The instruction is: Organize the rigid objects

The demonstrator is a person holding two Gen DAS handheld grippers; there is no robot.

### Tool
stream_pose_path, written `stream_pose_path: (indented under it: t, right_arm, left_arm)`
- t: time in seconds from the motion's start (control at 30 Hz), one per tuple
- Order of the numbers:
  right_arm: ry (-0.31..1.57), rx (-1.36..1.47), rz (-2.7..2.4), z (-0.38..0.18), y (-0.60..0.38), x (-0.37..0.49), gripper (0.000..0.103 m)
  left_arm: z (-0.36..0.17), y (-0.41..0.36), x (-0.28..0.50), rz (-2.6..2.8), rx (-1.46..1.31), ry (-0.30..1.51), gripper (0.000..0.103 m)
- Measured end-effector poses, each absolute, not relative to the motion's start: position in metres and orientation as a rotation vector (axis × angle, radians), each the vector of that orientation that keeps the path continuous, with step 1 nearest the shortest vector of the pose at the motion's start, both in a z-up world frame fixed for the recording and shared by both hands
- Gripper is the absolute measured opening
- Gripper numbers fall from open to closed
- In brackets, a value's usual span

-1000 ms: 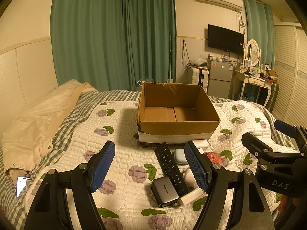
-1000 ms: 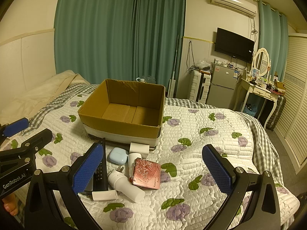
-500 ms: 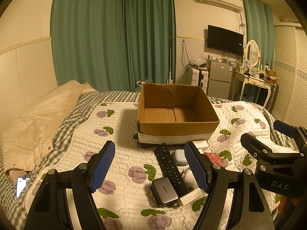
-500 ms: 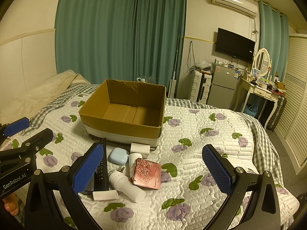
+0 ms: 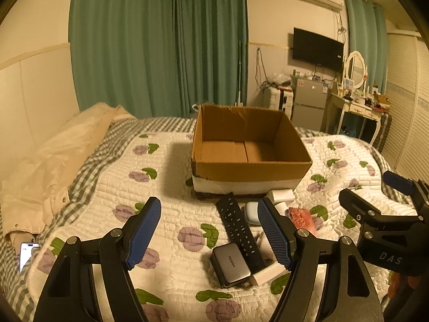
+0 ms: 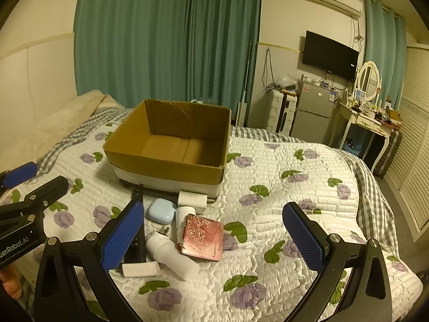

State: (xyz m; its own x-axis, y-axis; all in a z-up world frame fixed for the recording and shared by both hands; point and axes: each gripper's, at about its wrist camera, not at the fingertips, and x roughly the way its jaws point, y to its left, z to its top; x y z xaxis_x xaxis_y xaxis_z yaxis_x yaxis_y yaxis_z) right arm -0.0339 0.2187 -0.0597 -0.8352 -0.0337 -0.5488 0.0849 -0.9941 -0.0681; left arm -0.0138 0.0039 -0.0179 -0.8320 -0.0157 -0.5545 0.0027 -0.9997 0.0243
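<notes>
An empty cardboard box point(image 5: 249, 145) point(image 6: 171, 142) stands on the quilted bed. In front of it lies a cluster of small objects: a black remote point(image 5: 238, 228), a grey charger block point(image 5: 232, 264), a pale blue earbud case point(image 6: 161, 210), a white cube adapter point(image 6: 191, 198), a white bottle point(image 6: 171, 255), a small white stick point(image 6: 139, 269) and a pink patterned compact point(image 6: 202, 237). My left gripper point(image 5: 209, 230) hangs open just before the remote and charger. My right gripper point(image 6: 214, 237) hovers open over the compact. Neither holds anything.
A cream jacket point(image 5: 53, 161) and a phone point(image 5: 26, 252) lie on the bed's left side. Green curtains, a wall TV point(image 6: 329, 55), a small fridge point(image 6: 313, 112) and a dressing table point(image 6: 367, 118) stand beyond the bed. The right half of the quilt point(image 6: 308, 187) carries nothing.
</notes>
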Motion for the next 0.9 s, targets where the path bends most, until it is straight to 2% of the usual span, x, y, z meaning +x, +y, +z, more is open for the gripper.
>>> stream_pose_path:
  t: [0.33, 0.47, 0.63, 0.7, 0.73, 0.9]
  right_arm:
    - [0.135, 1.046, -2.922, -0.096, 0.235, -0.064, 0.103]
    - [0.125, 1.083, -2.91, -0.105, 0.237, -0.071, 0.103]
    - [0.121, 1.123, -2.894, -0.115, 0.235, -0.079, 0.103]
    - [0.128, 1.135, -2.89, -0.118, 0.234, -0.081, 0.103]
    - [0.13, 1.14, -2.889, -0.12, 0.234, -0.082, 0.103]
    - [0.139, 1.166, -2.882, -0.126, 0.232, -0.085, 0.103]
  left_arm:
    - [-0.082, 0.023, -0.07, -2.881, 1.196, -0.069, 0.075]
    - [-0.106, 0.03, -0.089, -2.861, 1.324, -0.012, 0.075]
    - [-0.128, 0.044, -0.111, -2.83, 1.415, -0.022, 0.074]
    - [-0.136, 0.045, -0.119, -2.801, 1.46, -0.02, 0.066]
    - [-0.141, 0.045, -0.122, -2.786, 1.495, -0.005, 0.052]
    - [-0.147, 0.041, -0.117, -2.82, 1.541, 0.053, 0.042]
